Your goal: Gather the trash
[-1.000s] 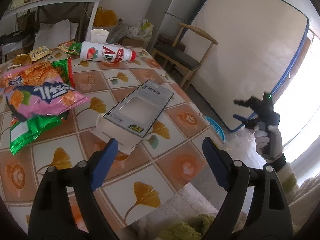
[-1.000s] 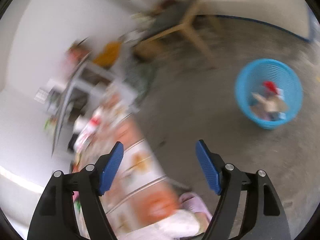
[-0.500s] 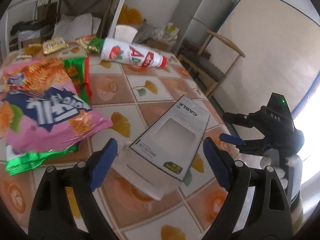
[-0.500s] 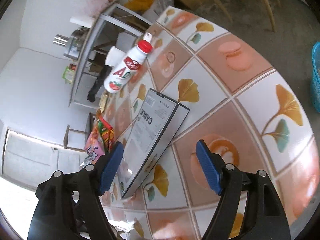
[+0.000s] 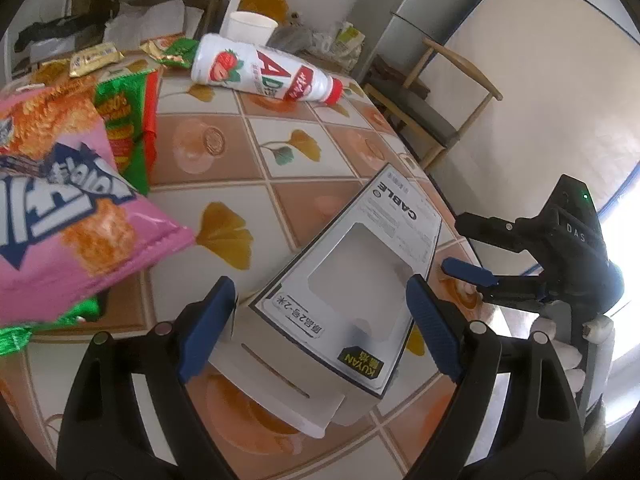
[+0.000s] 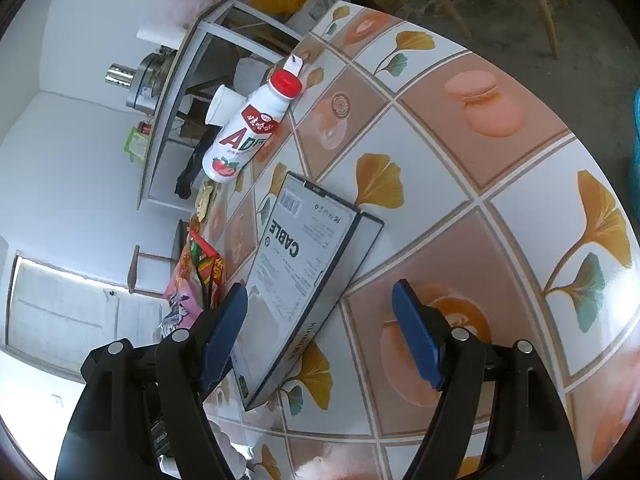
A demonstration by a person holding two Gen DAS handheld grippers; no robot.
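A flat grey cable box (image 5: 348, 280) (image 6: 304, 272) lies on the tiled table (image 5: 224, 140) near its edge. My left gripper (image 5: 320, 324) is open and hangs just over the box's near end, one blue pad on each side of it, not pressing on it. My right gripper (image 6: 320, 332) is open too, over the box's long edge and the tile beside it. In the left wrist view the right gripper (image 5: 460, 246) shows at the table's right edge, held by a gloved hand (image 5: 560, 356). A white strawberry drink bottle (image 5: 264, 70) (image 6: 250, 128) lies on its side farther back.
A pink snack bag (image 5: 60, 216) (image 6: 180, 304) lies over green bags (image 5: 128, 120) at the left. Small gold wrappers (image 5: 96, 56) and a paper cup (image 5: 250, 26) (image 6: 222, 106) sit at the far end. A wooden chair (image 5: 436, 108) stands beyond. A blue basket (image 6: 635, 152) shows on the floor.
My right gripper swung from the floor and blue basket round to the table beside the cable box. My left gripper moved forward and down, closer over the box.
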